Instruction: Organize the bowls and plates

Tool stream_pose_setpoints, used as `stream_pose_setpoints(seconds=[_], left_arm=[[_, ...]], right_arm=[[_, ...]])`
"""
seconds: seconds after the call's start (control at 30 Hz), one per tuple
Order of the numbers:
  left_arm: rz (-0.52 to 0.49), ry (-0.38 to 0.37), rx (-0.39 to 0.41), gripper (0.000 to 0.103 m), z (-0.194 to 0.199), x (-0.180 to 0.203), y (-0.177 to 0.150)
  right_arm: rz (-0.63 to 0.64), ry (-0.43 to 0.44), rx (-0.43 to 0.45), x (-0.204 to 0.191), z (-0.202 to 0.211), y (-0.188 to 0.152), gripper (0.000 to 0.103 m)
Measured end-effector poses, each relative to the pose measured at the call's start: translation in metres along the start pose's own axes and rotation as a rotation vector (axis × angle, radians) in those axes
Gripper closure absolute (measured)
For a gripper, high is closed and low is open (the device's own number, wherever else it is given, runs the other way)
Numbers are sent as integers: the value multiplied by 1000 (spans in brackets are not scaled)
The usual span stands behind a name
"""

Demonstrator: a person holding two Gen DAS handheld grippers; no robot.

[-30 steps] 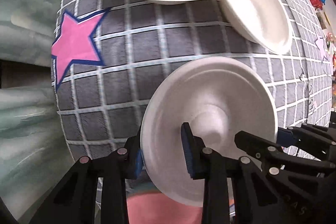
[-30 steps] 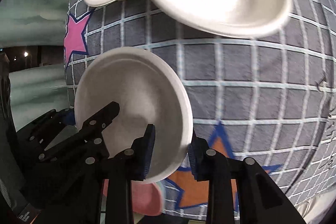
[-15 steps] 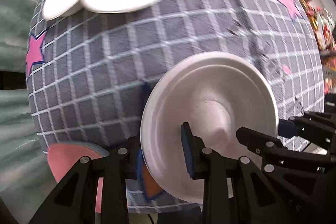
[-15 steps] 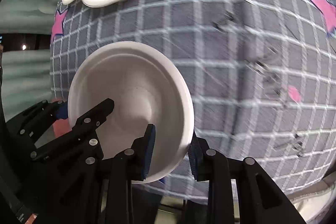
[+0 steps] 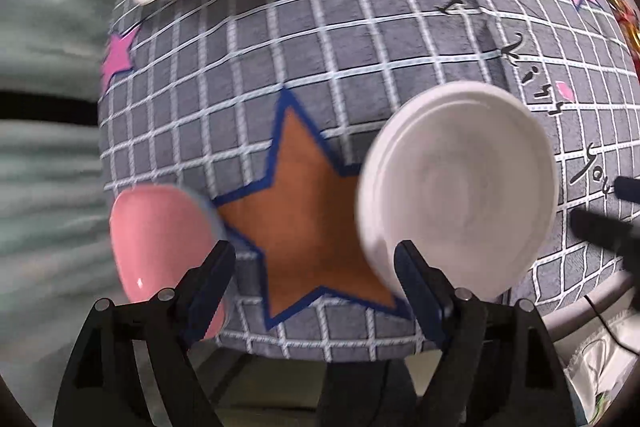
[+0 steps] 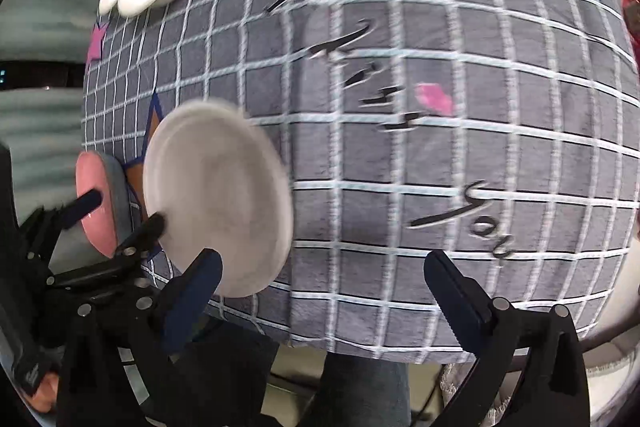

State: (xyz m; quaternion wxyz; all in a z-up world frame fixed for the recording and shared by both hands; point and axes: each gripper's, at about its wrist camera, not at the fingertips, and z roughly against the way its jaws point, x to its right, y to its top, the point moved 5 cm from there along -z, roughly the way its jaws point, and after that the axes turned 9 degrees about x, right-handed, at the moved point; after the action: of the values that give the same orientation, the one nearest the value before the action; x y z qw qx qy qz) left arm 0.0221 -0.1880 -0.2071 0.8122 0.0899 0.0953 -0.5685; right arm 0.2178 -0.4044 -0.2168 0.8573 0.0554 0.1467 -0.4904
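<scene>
At the lower right of the left view, a white plate [image 5: 456, 195] sits loose; both grippers [image 5: 316, 267] [image 6: 320, 287] have just opened wide to let go, nothing between the jaws.

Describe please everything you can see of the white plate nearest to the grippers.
The white plate is round, with a raised rim and a shallow middle, and looks like thin foam or paper, plain and empty. It is blurred. It sits over the grey checked cloth, beside the orange star. The left gripper and the right gripper have just been opening, and neither clamps it; their nearer fingers overlap its edge.
</scene>
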Motion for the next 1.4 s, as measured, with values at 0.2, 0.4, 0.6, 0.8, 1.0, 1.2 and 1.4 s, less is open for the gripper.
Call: stream_pose_setpoints(seconds=[0.2, 0.4, 0.6, 0.8, 1.0, 1.2, 1.4], left_arm=[[58, 22, -19, 19, 3, -33, 37], [86, 13, 16, 19, 7, -39, 68], [182, -27, 70, 19, 17, -70, 107], [283, -110, 95, 19, 4, -109, 159], [340, -157, 119, 19, -27, -138, 206], [372, -195, 103, 19, -62, -151, 233], [404, -219, 61, 19, -87, -156, 240]], right_arm=[[-99, -47, 1, 43, 14, 10, 1], [-128, -89, 21, 83, 36, 28, 1], [-58, -113, 61, 53, 46, 68, 1], [-5, -134, 96, 5, 44, 120, 1], [64, -136, 128, -59, 26, 171, 1], [68, -146, 134, -95, 1, 215, 1], [92, -158, 150, -118, -12, 246, 1]])
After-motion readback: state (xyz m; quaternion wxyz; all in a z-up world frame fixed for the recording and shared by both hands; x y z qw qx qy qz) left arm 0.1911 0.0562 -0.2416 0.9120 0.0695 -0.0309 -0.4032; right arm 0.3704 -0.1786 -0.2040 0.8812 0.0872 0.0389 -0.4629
